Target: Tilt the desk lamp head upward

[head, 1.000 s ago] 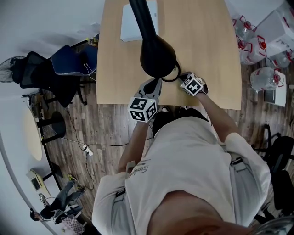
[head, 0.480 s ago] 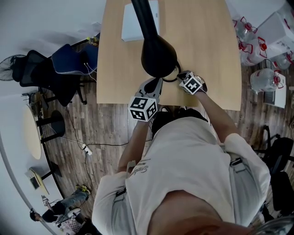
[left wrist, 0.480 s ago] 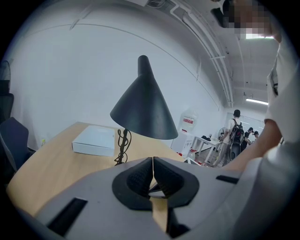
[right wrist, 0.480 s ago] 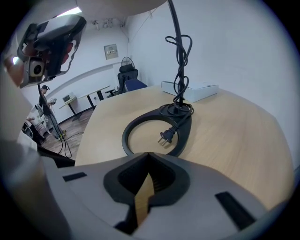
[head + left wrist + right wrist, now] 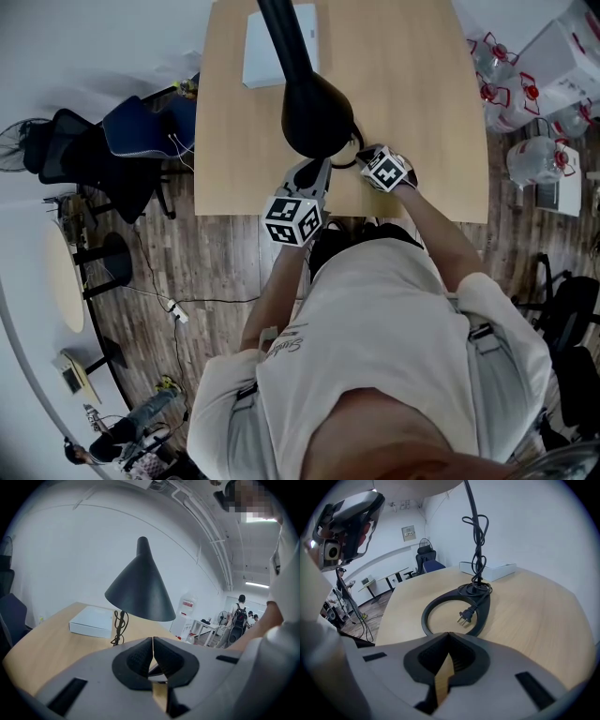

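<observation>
A black desk lamp stands on the wooden table (image 5: 422, 112). From the head view its cone shade (image 5: 317, 112) faces down, with the arm running to the top edge. In the left gripper view the shade (image 5: 140, 590) hangs just ahead and above, not touched. My left gripper (image 5: 153, 651) is shut and empty; in the head view the left gripper (image 5: 309, 176) sits just below the shade. My right gripper (image 5: 449, 641) is shut and empty too, a little short of the lamp's ring base (image 5: 457, 609). The plug (image 5: 465, 616) lies inside the ring, and the coiled cord (image 5: 477, 531) hangs on the stem.
A white box (image 5: 279, 42) lies at the far side of the table, behind the lamp. Office chairs (image 5: 141, 131) stand to the table's left, water jugs (image 5: 534, 159) to its right. People stand in the background (image 5: 240, 616).
Both grippers stay shut near the lamp. The right gripper has crept slightly toward the base; the view has shifted a little.
</observation>
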A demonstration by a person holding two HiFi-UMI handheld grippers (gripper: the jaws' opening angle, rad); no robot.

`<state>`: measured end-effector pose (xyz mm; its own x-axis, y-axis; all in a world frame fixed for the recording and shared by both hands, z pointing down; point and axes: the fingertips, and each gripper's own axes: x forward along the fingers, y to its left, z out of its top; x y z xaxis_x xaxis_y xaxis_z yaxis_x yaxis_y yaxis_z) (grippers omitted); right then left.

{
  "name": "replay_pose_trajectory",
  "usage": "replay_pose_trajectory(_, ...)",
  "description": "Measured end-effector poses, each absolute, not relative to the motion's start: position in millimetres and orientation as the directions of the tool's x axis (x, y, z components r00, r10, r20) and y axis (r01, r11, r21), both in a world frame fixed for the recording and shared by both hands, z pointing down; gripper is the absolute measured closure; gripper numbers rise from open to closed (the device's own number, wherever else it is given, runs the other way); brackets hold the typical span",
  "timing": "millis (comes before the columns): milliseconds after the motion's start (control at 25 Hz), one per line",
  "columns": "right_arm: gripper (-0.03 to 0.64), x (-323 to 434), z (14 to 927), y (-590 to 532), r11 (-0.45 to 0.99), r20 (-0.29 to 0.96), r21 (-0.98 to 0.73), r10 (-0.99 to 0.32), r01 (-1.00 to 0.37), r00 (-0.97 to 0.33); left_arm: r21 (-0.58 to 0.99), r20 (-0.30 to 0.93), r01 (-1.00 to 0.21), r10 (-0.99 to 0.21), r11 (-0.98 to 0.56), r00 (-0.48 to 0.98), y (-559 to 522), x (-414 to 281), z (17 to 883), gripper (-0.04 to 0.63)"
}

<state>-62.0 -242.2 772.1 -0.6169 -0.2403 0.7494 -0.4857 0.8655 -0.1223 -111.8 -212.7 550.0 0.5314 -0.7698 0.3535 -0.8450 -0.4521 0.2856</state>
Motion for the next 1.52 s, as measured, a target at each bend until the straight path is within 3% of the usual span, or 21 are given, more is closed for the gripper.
replay_pose_trajectory(640, 0.621, -59.5, 770.9, -242.9, 0.852, 0.746, -0.100, -0.278, -0.514, -0.606, 0.275, 0.254, -0.842, -0.810, -0.464, 0.529, -207.4, -110.6, 522.6, 0.578)
replay_pose_trajectory(1520, 0.621, -58.6, 769.5, -241.6, 0.853, 0.754, -0.080, -0.286, -0.515, -0.591, 0.205, 0.225, -0.853, -0.825, -0.480, 0.518, -194.1, -108.7, 505.9, 0.580)
